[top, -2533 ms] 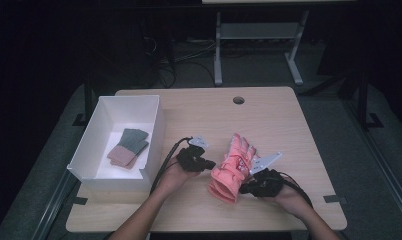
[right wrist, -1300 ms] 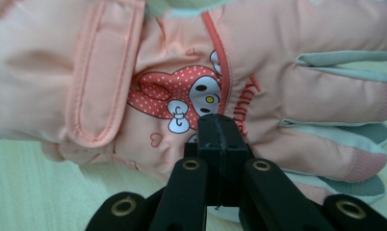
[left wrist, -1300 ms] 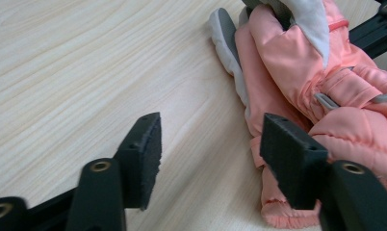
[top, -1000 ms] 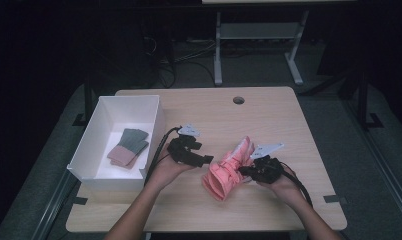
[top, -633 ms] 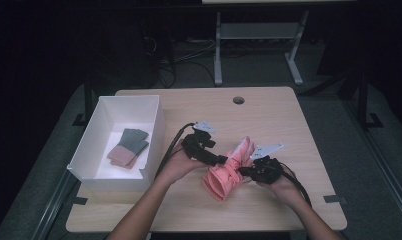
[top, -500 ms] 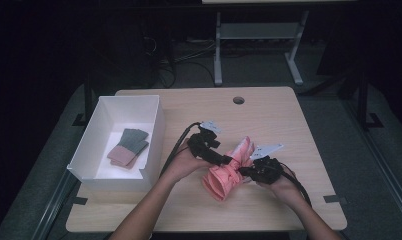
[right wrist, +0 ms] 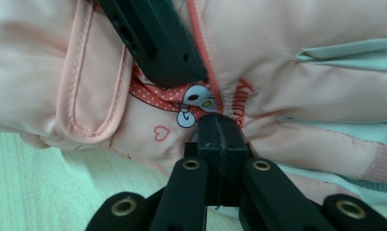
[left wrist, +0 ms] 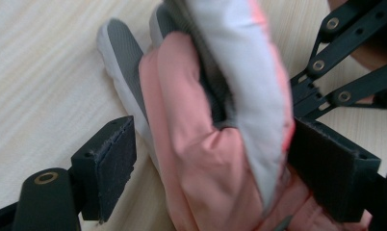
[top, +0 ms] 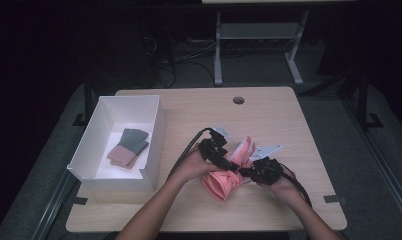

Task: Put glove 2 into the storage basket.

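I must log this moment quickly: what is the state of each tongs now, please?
Left tongs: open, jaws on either side of the pink glove, not yet closed.
Right tongs: shut on the pink glove's fabric.

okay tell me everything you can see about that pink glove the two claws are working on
The salmon-pink padded fabric glove lies bunched and partly folded on the light wooden table, right of the white box. It has grey textured palm panels, pale mint stripes, stitched seams, and a small cartoon print with a red dotted bow and a heart. The left claw straddles it with jaws apart, one pad against the fabric. The right claw is pinched shut on a fold near the print.
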`<act>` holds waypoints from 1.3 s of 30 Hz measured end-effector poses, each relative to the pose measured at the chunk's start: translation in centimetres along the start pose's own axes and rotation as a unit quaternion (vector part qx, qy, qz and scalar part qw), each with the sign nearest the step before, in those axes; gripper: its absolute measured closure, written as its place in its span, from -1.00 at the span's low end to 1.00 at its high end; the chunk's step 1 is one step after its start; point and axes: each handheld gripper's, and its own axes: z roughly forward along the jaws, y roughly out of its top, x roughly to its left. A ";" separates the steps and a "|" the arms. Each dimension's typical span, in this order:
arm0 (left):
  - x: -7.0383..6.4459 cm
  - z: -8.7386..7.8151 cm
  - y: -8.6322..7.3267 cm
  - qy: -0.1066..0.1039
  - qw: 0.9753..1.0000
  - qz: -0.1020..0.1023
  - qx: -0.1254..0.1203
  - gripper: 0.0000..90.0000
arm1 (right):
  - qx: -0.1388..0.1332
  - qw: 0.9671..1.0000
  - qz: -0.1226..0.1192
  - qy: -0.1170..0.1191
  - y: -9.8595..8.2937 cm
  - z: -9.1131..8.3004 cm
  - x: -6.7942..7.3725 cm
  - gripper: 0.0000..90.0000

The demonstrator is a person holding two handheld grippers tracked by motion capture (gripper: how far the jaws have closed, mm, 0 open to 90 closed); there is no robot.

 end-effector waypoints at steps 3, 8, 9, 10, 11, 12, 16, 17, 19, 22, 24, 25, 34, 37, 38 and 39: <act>0.2 0.3 -0.1 -0.002 1.000 -0.001 0.009 -0.63 | 0.002 1.000 0.002 -0.001 -0.2 -0.3 0.0 1.00; 0.3 0.6 -0.2 0.000 1.000 -0.001 0.017 -0.62 | 0.000 1.000 0.008 0.000 -0.6 -0.9 0.0 1.00; 0.4 0.7 -0.3 -0.004 1.000 -0.002 0.017 -0.62 | 0.000 1.000 0.008 0.000 -0.6 -0.9 0.0 1.00; 0.4 0.8 -0.3 -0.007 1.000 -0.005 0.020 -0.62 | 0.002 1.000 0.008 0.000 -0.7 -0.9 -0.1 1.00; 0.5 1.1 -0.5 -0.015 1.000 -0.012 0.019 -0.62 | 0.004 1.000 0.007 0.000 -0.7 -0.8 -0.1 1.00; 0.6 1.2 -0.5 -0.022 0.999 -0.014 0.019 -0.60 | 0.008 1.000 0.007 -0.001 -0.7 -0.6 -0.1 1.00; 0.9 1.5 -0.7 -0.044 0.998 -0.028 0.024 -0.51 | 0.011 1.000 0.000 -0.007 -0.7 -0.2 0.0 1.00; 1.0 1.6 -0.8 -0.056 0.997 -0.034 0.031 -0.50 | 0.011 1.000 -0.006 -0.009 -0.7 -0.1 0.1 1.00; 1.0 1.8 -0.8 -0.064 0.997 -0.041 0.034 -0.47 | 0.013 1.000 -0.008 -0.010 -0.7 0.0 0.1 1.00; 1.2 2.0 -0.8 -0.076 0.995 -0.047 0.036 -0.44 | 0.013 1.000 -0.007 -0.009 -0.7 0.1 0.2 1.00; 1.4 2.2 -0.9 -0.090 0.993 -0.061 0.036 -0.43 | 0.013 1.000 -0.006 -0.009 -0.7 0.2 0.2 1.00; 1.6 2.2 -1.0 -0.097 0.993 -0.059 0.039 -0.40 | 0.013 1.000 -0.006 -0.008 -0.7 0.2 0.2 1.00; 2.3 2.0 -1.3 -0.133 0.986 -0.089 0.035 0.03 | 0.011 1.000 -0.002 -0.007 -0.6 0.3 0.1 1.00; 2.6 1.9 -1.4 -0.142 0.984 -0.104 0.029 0.11 | 0.009 1.000 0.001 -0.005 -0.7 0.2 0.1 1.00; 2.7 1.8 -1.5 -0.143 0.984 -0.107 0.028 0.18 | 0.010 1.000 0.001 -0.004 -0.7 0.1 0.0 1.00; 2.6 1.7 -1.5 -0.143 0.984 -0.105 0.026 0.25 | 0.005 1.000 0.004 0.002 -0.8 -0.2 0.0 1.00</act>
